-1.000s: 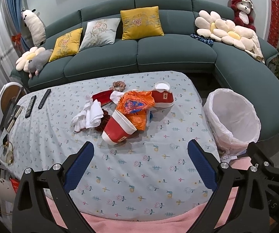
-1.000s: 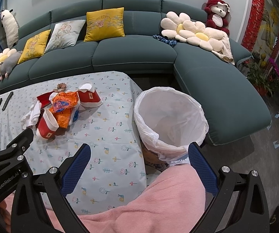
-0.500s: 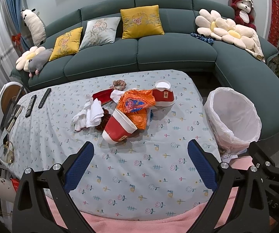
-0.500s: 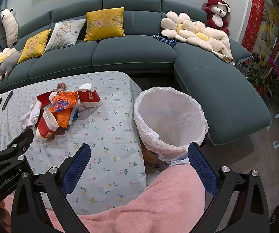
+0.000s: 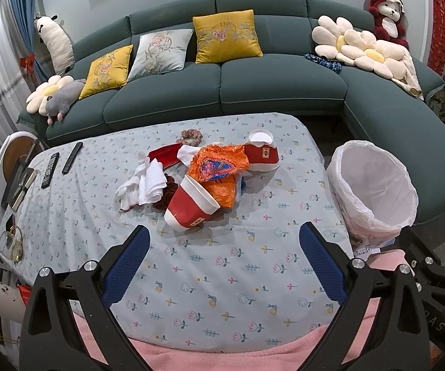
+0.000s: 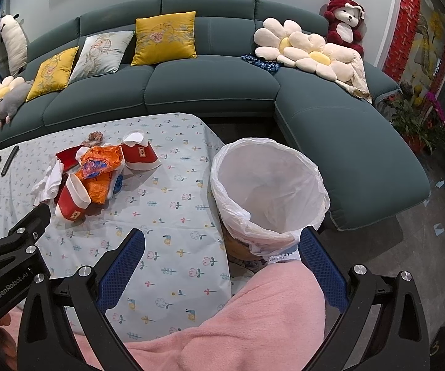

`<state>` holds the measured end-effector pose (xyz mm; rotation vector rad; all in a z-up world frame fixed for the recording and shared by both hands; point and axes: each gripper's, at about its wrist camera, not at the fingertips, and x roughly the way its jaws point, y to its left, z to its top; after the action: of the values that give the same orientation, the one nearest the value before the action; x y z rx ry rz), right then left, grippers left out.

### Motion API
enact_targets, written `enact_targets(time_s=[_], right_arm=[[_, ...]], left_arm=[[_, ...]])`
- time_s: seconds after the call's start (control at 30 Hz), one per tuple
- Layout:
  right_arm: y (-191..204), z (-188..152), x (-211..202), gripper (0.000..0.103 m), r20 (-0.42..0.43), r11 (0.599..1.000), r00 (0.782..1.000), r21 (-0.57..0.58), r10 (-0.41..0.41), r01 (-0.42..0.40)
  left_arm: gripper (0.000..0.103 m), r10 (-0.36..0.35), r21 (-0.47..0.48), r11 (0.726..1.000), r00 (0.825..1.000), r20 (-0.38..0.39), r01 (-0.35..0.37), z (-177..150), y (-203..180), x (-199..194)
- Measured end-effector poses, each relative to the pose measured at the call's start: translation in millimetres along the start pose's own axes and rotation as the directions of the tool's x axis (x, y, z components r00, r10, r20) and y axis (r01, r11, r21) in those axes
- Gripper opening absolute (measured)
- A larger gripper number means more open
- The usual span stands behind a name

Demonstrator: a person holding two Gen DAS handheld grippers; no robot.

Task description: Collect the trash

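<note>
A pile of trash lies mid-table: a tipped red paper cup [image 5: 191,205], an orange snack wrapper [image 5: 220,167], a second red cup [image 5: 262,153] standing rim down, crumpled white tissues [image 5: 145,185] and a flat red packet [image 5: 163,156]. The same pile shows in the right wrist view, with the tipped cup [image 6: 72,199] and the wrapper [image 6: 98,164]. A bin lined with a white bag [image 5: 374,185] stands off the table's right end [image 6: 268,185]. My left gripper [image 5: 224,249] is open and empty, above the near part of the table. My right gripper [image 6: 219,252] is open and empty, near the bin.
The table has a flowered light-blue cloth [image 5: 222,272]. Two remote controls [image 5: 50,170] and glasses [image 5: 12,242] lie at its left end, a scrunchie [image 5: 191,136] behind the pile. A teal sofa [image 5: 253,83] with cushions stands behind. A pink blanket [image 6: 237,324] covers the near foreground.
Both grippers have edged slightly forward; the view has barely shifted. Nothing on the table has moved.
</note>
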<state>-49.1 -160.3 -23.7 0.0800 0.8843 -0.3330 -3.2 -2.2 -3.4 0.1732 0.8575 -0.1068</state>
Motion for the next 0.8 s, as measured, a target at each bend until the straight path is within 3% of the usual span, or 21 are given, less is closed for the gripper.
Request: enact_targets(time_s=[0.8], right_arm=[[-2.5, 2.2, -2.5, 0.096, 0.001, 1.0, 1.0, 0.008, -0.023, 0.023]], left_arm=[[0.093, 0.0, 0.0, 1.0, 1.0, 0.004, 0.0, 2.6, -1.8, -0.8]])
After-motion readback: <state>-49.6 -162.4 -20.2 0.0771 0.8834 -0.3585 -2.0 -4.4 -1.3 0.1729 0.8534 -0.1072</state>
